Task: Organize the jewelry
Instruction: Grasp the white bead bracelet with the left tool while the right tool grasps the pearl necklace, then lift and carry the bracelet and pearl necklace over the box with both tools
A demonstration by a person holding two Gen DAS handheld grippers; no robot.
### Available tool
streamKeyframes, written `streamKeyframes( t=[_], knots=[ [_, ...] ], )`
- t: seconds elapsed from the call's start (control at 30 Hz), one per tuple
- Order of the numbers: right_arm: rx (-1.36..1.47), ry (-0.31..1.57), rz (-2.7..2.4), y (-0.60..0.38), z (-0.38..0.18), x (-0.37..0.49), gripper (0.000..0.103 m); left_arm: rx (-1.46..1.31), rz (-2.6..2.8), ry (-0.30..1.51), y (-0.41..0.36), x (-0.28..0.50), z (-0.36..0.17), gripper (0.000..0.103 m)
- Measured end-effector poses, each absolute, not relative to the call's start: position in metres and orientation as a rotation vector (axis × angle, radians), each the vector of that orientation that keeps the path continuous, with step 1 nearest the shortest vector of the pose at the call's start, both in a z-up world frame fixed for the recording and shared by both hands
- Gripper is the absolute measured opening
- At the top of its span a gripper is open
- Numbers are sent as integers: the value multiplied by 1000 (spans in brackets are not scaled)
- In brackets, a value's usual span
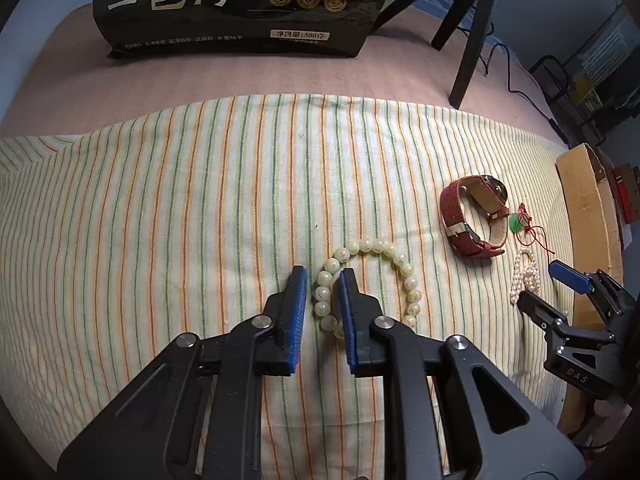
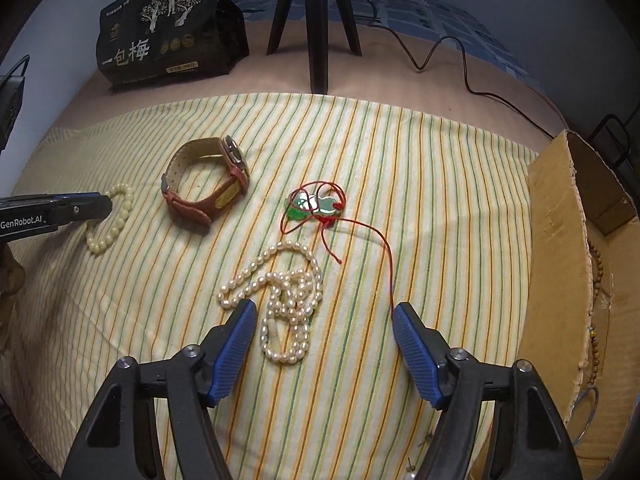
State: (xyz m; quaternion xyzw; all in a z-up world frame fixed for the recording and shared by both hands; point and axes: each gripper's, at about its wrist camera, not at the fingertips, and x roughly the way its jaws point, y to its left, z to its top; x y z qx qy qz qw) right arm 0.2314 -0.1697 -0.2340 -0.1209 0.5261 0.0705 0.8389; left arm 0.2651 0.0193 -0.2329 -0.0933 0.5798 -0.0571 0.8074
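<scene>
Left wrist view first: the left gripper [image 1: 323, 276] is down on the striped cloth [image 1: 160, 208], its 2 blue-padded fingers [image 1: 298, 300] drawn close on either side of the near-left arc of the pale bead bracelet [image 1: 370, 280]. The beads sit right in the narrow gap; whether the pads actually press them, I cannot tell. The rest of the bracelet loops away to the right, flat on the cloth. Off to the right lies the red-strapped watch [image 1: 472, 216], on its side with the strap buckled into a loop, the green pendant [image 1: 516, 222] on red cord just beyond it, and the pearl strand [image 1: 526, 276] nearer. The right gripper [image 1: 546, 284] comes in at the edge, beside a cardboard box [image 1: 588, 216]. At the back, a black snack bag [image 1: 240, 8] and a tripod [image 1: 472, 32].

Now the right wrist view: the right gripper [image 2: 324, 308] has its fingers spread wide, holding nothing, with the pearl strand [image 2: 286, 296] heaped on the cloth between them, nearer the left finger. The green pendant [image 2: 314, 204] lies just past it, its red cord [image 2: 384, 256] trailing toward the right finger. The watch [image 2: 208, 184] is upper left, and further left the left gripper [image 2: 100, 204] is at the bead bracelet [image 2: 114, 220]. The cardboard box [image 2: 556, 240] stands at the right with brown beads [image 2: 596, 264] inside.
</scene>
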Motion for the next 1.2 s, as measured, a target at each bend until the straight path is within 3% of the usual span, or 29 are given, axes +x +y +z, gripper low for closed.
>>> streamKeyframes(
  t=[0.17, 0.3, 0.4, 1.2],
  knots=[
    [-246, 1109, 162, -166, -234, 235, 48, -200, -122, 1234, 26, 264, -233, 9],
    [-233, 1112, 185, -163, -232, 237, 17, -229, -123, 1238, 33, 263, -233, 7],
    [-202, 1117, 196, -166, -230, 235, 9, -241, -122, 1237, 35, 262, -232, 6],
    [-135, 982, 235, -180, -176, 206, 5, -292, -225, 1105, 10, 228, -162, 6]
  ],
)
